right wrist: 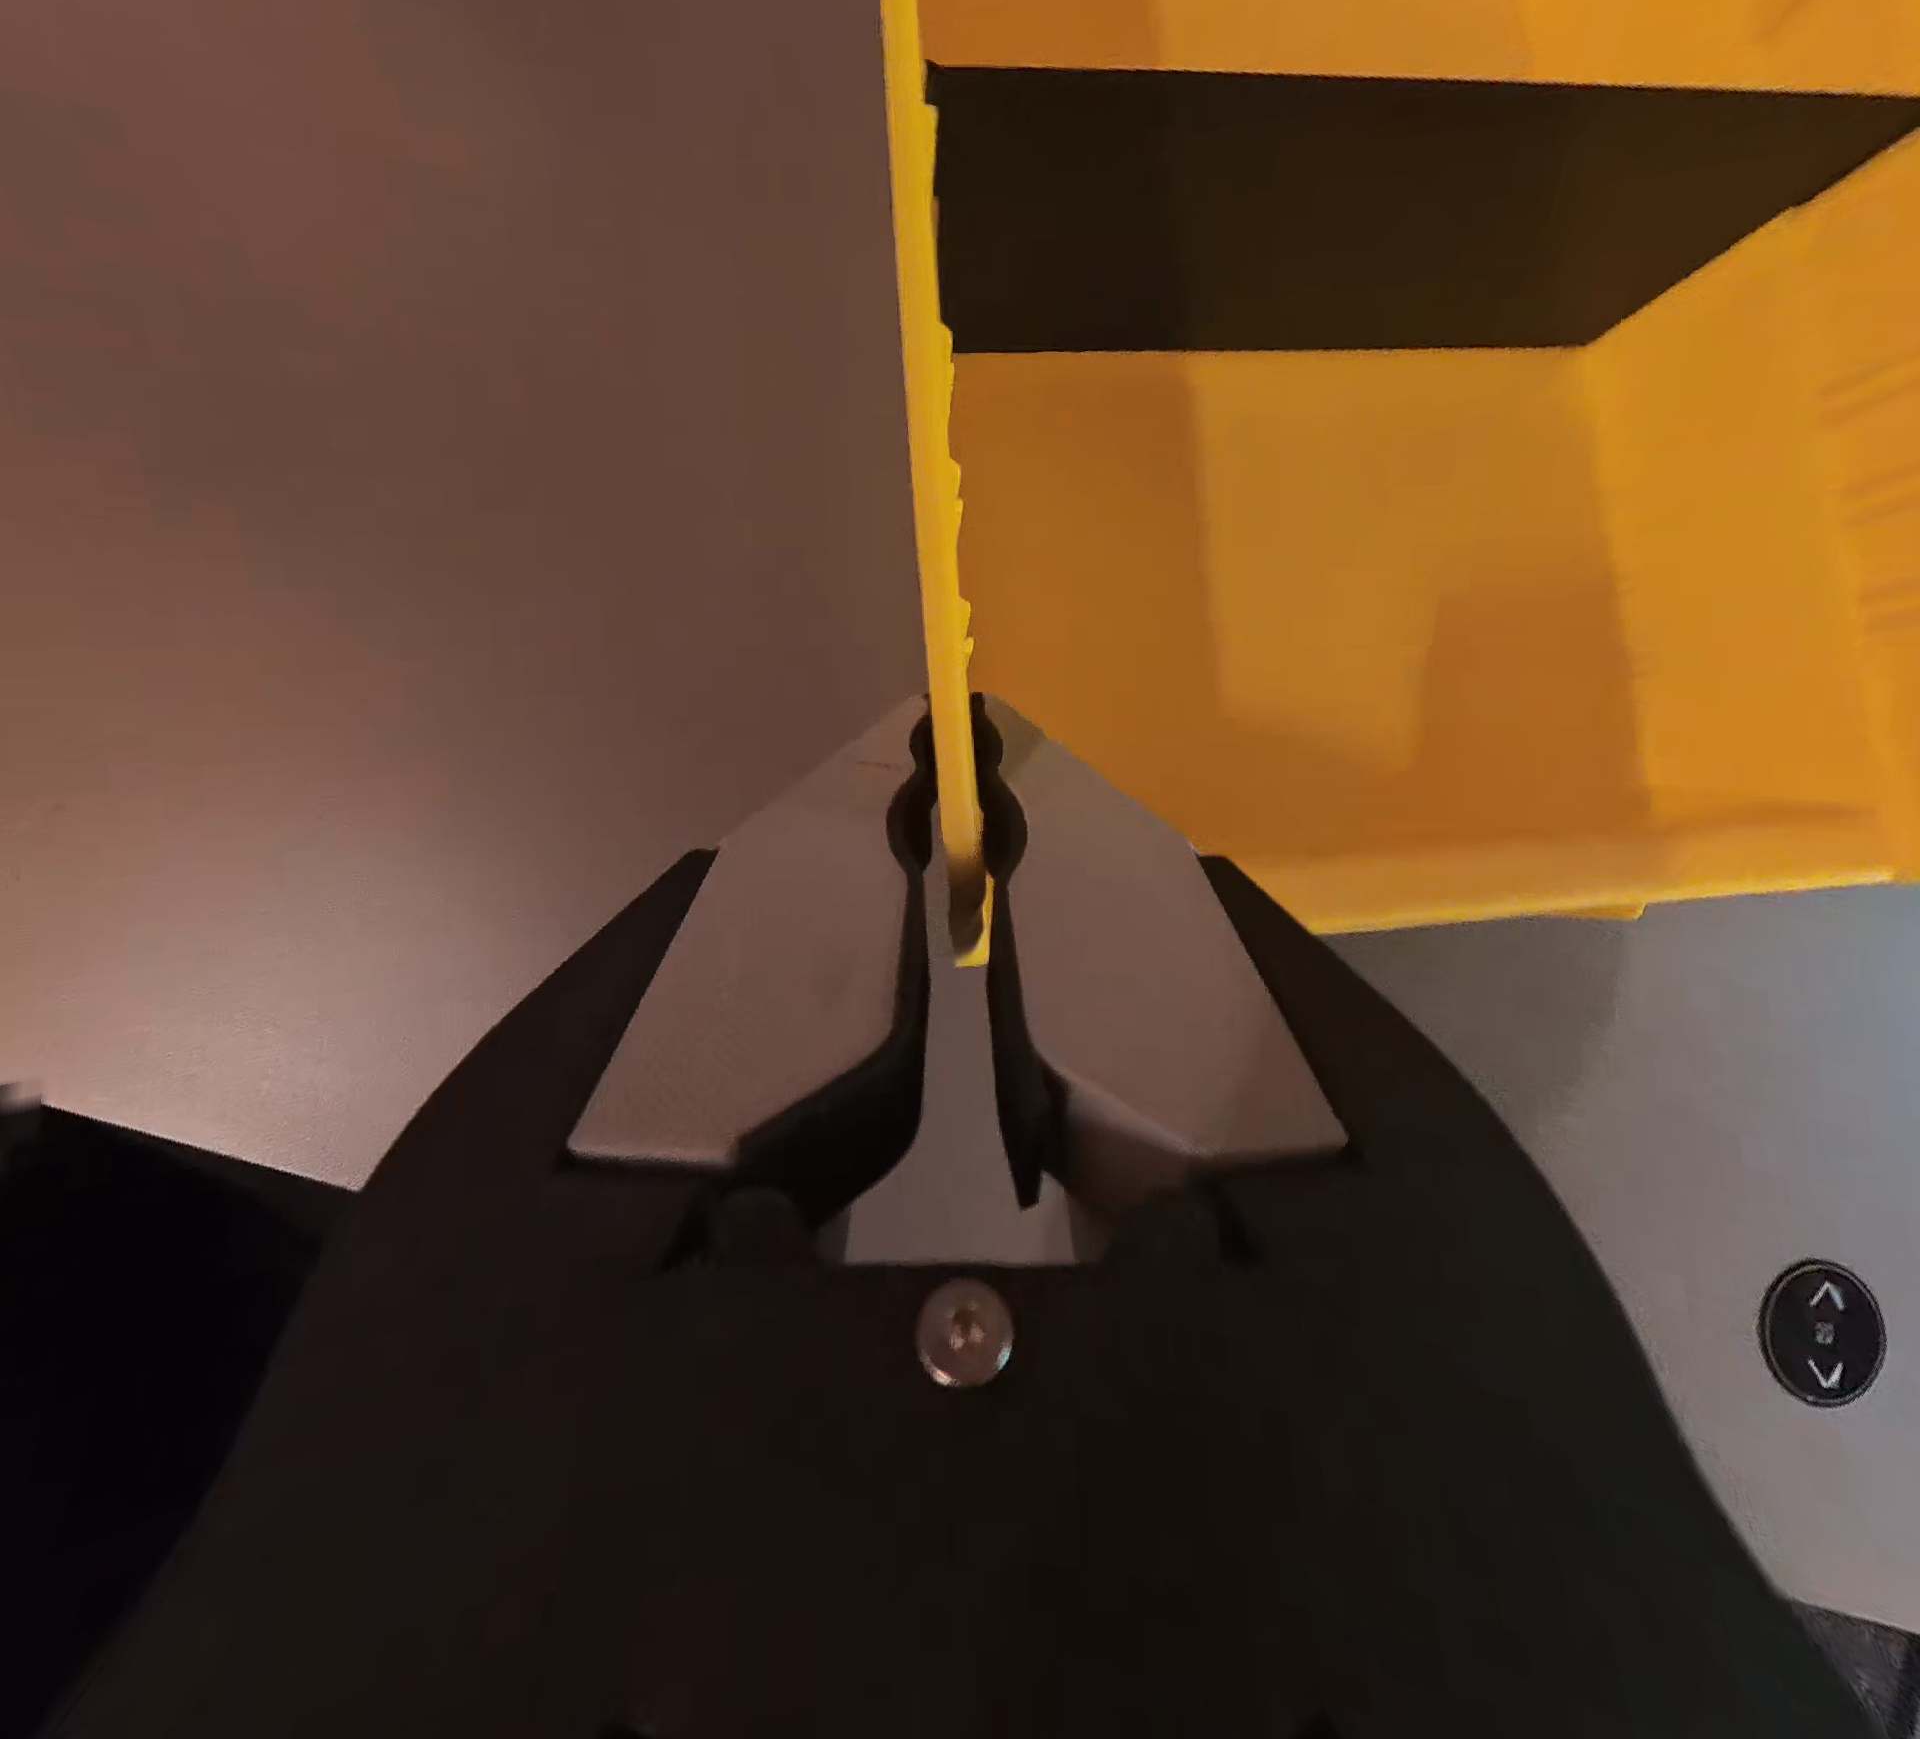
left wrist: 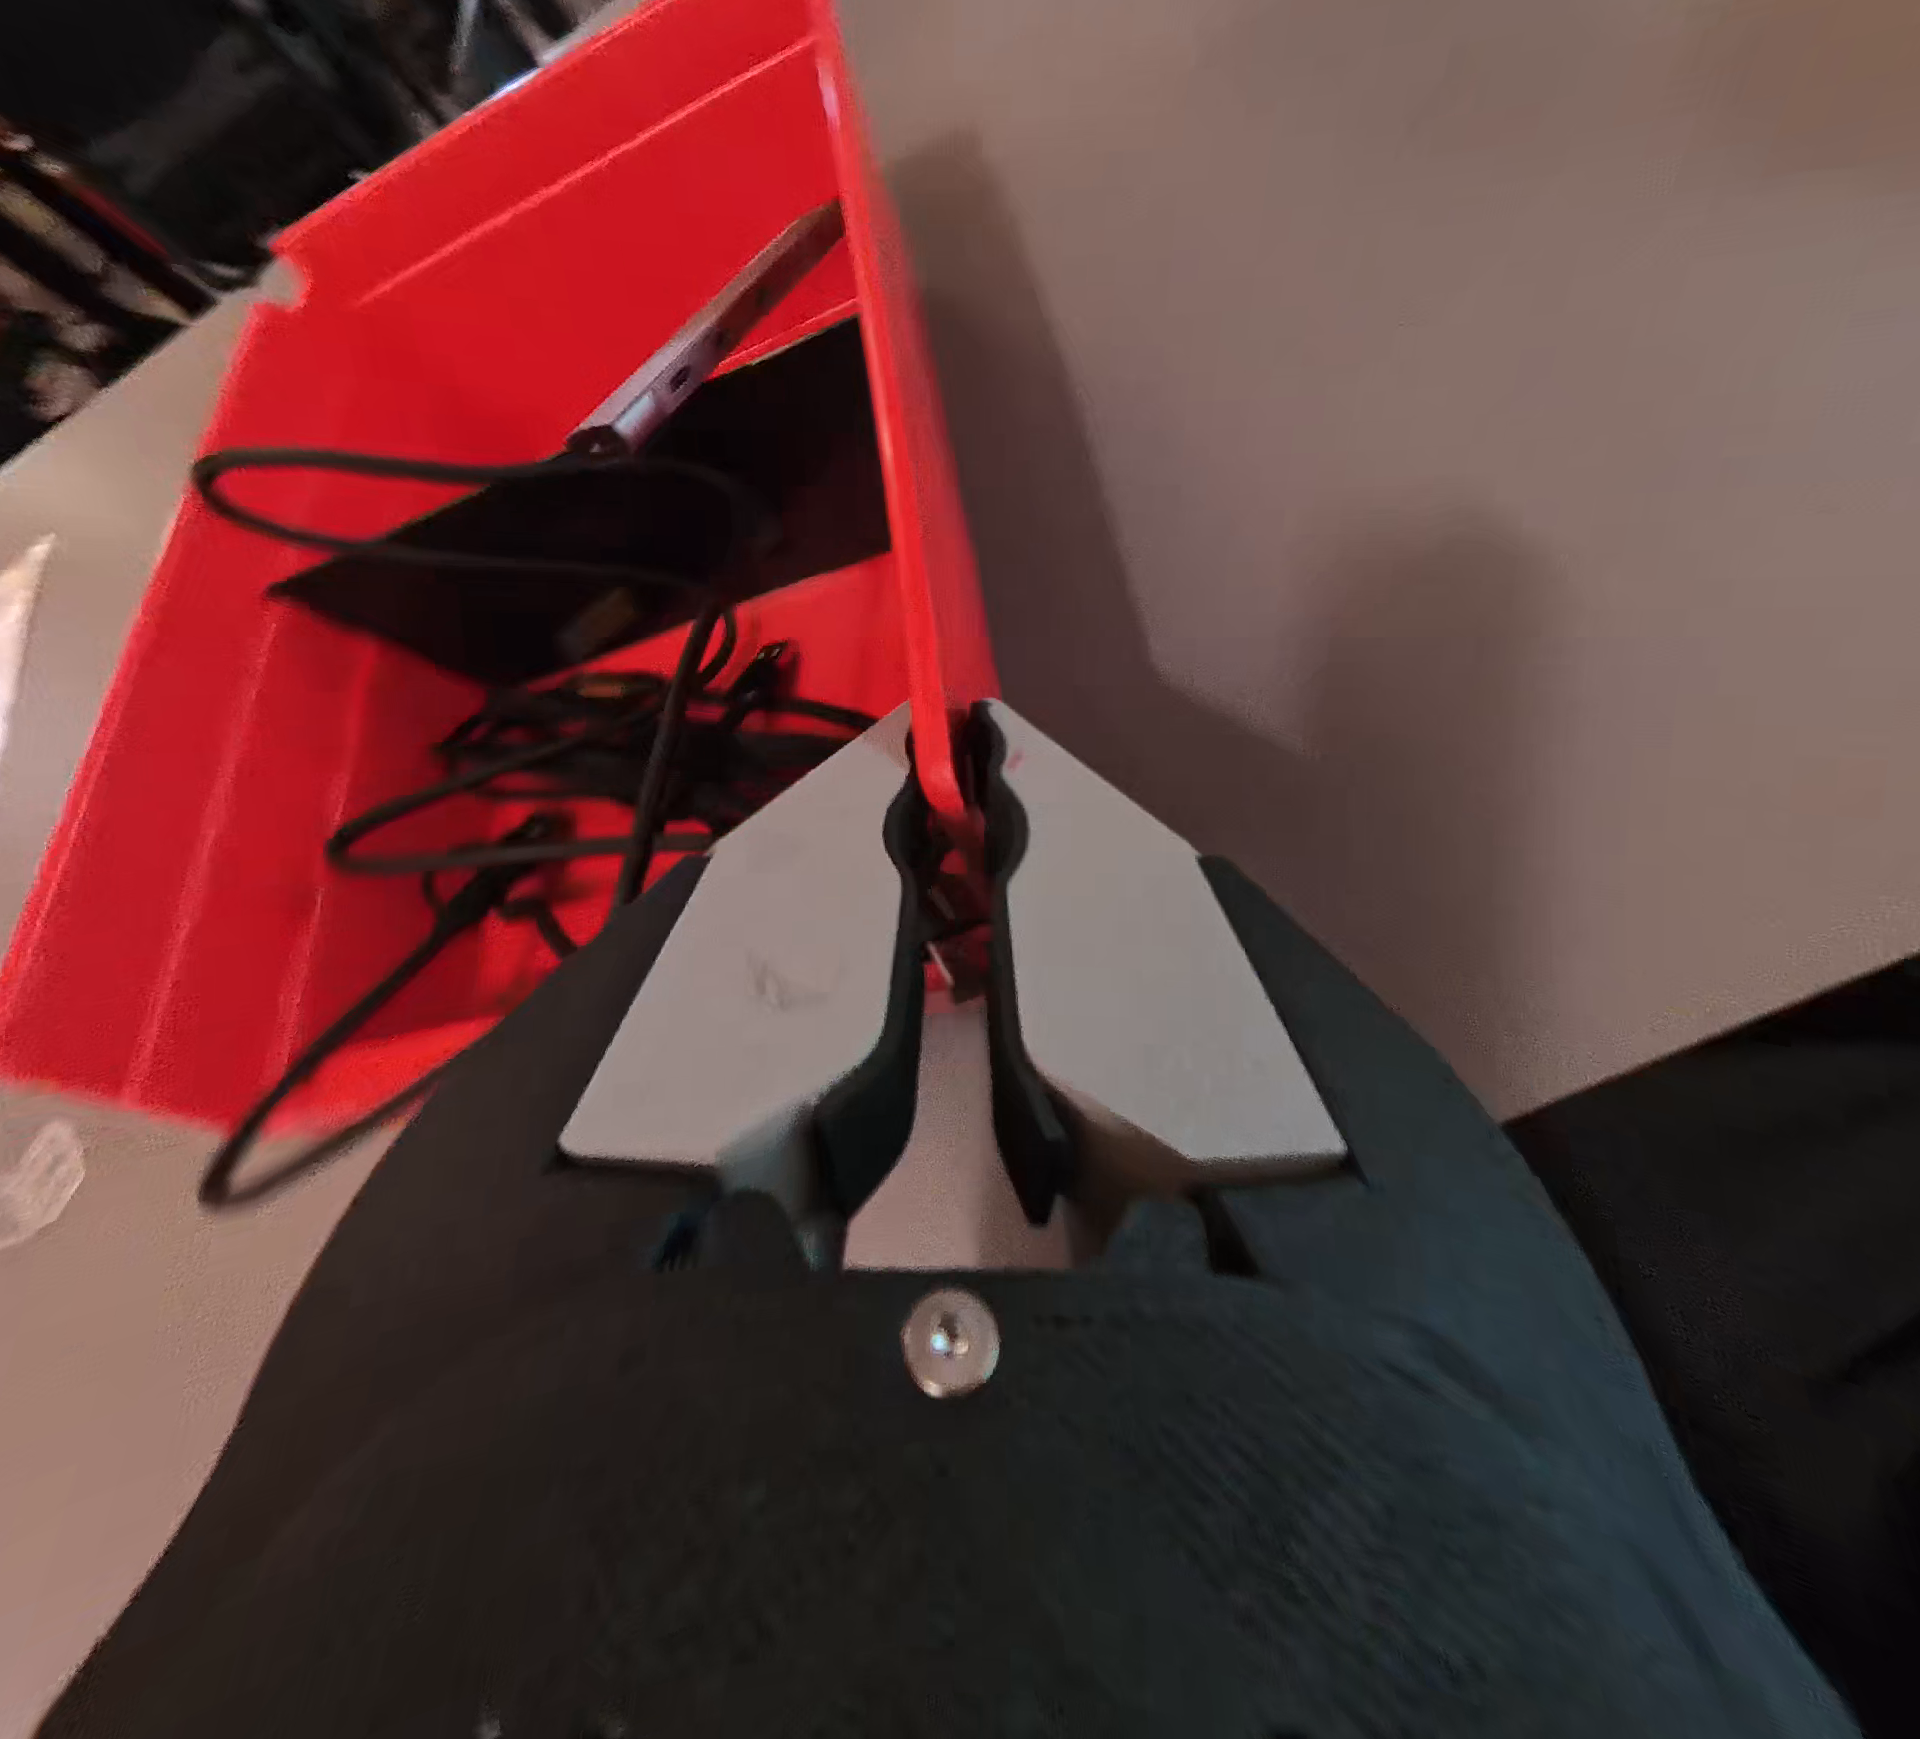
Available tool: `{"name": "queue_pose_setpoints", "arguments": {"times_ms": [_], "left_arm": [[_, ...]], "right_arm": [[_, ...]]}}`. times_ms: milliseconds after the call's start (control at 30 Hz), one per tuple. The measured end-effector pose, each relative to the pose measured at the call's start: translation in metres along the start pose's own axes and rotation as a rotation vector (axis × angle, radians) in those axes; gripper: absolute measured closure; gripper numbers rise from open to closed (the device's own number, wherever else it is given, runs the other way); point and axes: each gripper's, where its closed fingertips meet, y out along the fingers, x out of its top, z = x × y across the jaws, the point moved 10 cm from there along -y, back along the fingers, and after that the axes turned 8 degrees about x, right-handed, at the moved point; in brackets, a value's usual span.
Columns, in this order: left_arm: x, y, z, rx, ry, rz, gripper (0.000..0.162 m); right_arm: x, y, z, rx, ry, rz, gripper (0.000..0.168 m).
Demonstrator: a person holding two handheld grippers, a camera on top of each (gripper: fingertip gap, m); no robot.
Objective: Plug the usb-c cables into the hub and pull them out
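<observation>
Grey tabletop (left wrist: pixel 1403 339) carries a red bin (left wrist: pixel 343 650) holding the hub (left wrist: pixel 717 328) and tangled black usb-c cables (left wrist: pixel 582 733); left gripper (left wrist: pixel 951 754) pinches its right wall, right gripper (right wrist: pixel 951 744) pinches a yellow bin (right wrist: pixel 1299 598) wall, so steadying both bins evenly probably matters.

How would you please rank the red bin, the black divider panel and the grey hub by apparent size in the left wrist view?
1. Red bin, by far the largest.
2. Black divider panel.
3. Grey hub, though it lies farther back, so nearness may exaggerate the gap.
</observation>
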Motion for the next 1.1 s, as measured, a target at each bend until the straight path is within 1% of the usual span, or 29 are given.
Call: {"name": "queue_pose_setpoints", "arguments": {"times_ms": [67, 133, 267, 367, 467, 533, 600, 633, 733, 833, 867, 900, 967, 1033, 1100], "left_arm": [[-0.013, 0.0, 0.01, -0.018, -0.105, -0.041, 0.16], [-0.026, -0.003, 0.022, -0.039, -0.21, -0.093, 0.16], [-0.037, -0.016, 0.028, 0.033, -0.194, -0.091, 0.16], [-0.044, -0.021, 0.035, 0.089, -0.261, -0.077, 0.16], [-0.046, -0.018, 0.039, 0.116, -0.33, -0.089, 0.161], [-0.043, -0.014, 0.036, 0.098, -0.253, -0.091, 0.157], [-0.04, -0.011, 0.034, 0.086, -0.197, -0.089, 0.155], [-0.038, -0.01, 0.034, 0.076, -0.183, -0.085, 0.154], [-0.037, -0.005, 0.038, 0.047, -0.18, -0.091, 0.154], [-0.04, 0.0, 0.046, 0.035, -0.208, -0.104, 0.157], [-0.04, 0.002, 0.049, 0.026, -0.223, -0.107, 0.157], [-0.041, 0.003, 0.051, 0.011, -0.247, -0.11, 0.158], [-0.04, 0.005, 0.053, -0.028, -0.309, -0.115, 0.157], [-0.037, 0.007, 0.053, -0.061, -0.338, -0.114, 0.155], [-0.032, 0.009, 0.051, -0.084, -0.329, -0.1, 0.152]], "right_arm": [[0.0, 0.0, 0.002, -0.001, 0.006, 0.004, 0.168], [0.001, -0.002, -0.001, 0.043, 0.051, -0.023, 0.167], [-0.009, -0.007, -0.012, 0.044, 0.108, -0.023, 0.167], [-0.014, -0.012, -0.014, 0.037, 0.151, -0.019, 0.166], [-0.013, -0.014, 0.003, 0.033, 0.107, 0.025, 0.167], [-0.007, -0.008, 0.024, 0.095, 0.031, 0.02, 0.164], [0.001, 0.003, 0.045, 0.172, -0.004, -0.003, 0.151], [0.005, 0.007, 0.052, 0.177, -0.018, 0.004, 0.148], [0.008, 0.01, 0.059, 0.124, -0.057, 0.038, 0.152], [0.006, 0.009, 0.055, 0.161, -0.009, 0.03, 0.15], [0.004, 0.007, 0.051, 0.15, -0.006, 0.034, 0.152], [0.001, 0.004, 0.046, 0.116, -0.008, 0.032, 0.157], [-0.007, 0.0, 0.026, 0.008, 0.051, -0.003, 0.166], [-0.018, -0.004, 0.013, 0.012, 0.123, -0.073, 0.166], [-0.027, -0.011, 0.01, 0.003, 0.147, -0.08, 0.165]]}}
